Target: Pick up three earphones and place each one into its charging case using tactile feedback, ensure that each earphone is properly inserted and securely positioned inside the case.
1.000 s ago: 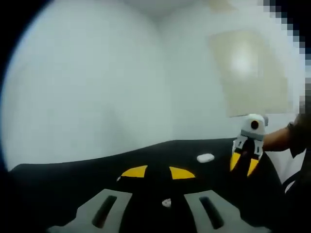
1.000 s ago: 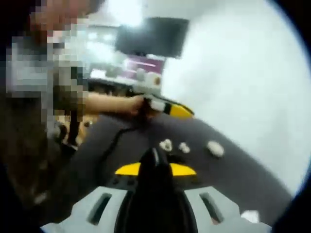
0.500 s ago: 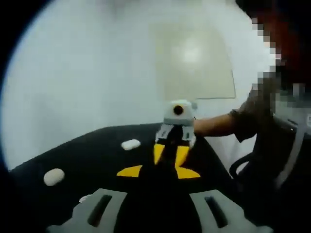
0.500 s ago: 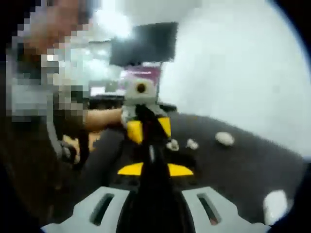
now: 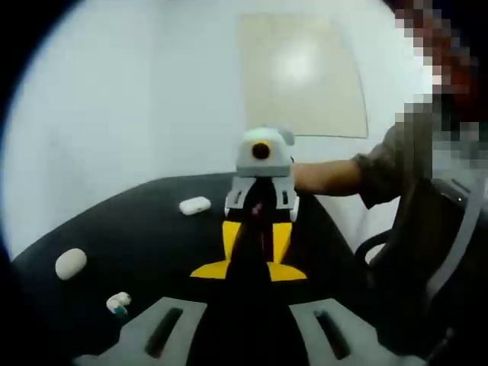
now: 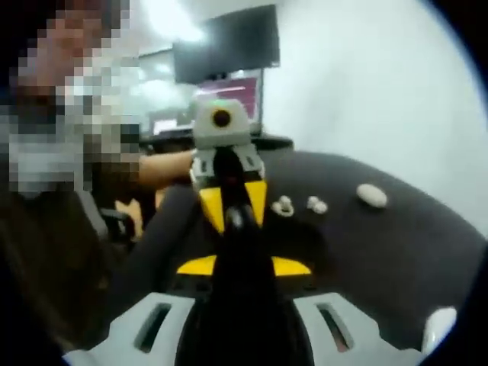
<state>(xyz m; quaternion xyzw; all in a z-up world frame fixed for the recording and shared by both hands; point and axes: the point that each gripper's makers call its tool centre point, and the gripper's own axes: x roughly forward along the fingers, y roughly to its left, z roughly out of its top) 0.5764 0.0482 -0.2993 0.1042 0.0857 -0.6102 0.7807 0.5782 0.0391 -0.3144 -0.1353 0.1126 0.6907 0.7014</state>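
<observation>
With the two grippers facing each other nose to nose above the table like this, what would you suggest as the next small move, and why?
Probably part the grippers and lower the left gripper toward the open case nearest it. Both grippers meet tip to tip above the black table; whether either holds an earphone cannot be told, and white cases lie apart on the table.

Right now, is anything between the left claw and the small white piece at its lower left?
Nothing visible. In the left gripper view, bare black table lies between the left claw and the small white piece; the right claw is straight ahead, off that line.
</observation>
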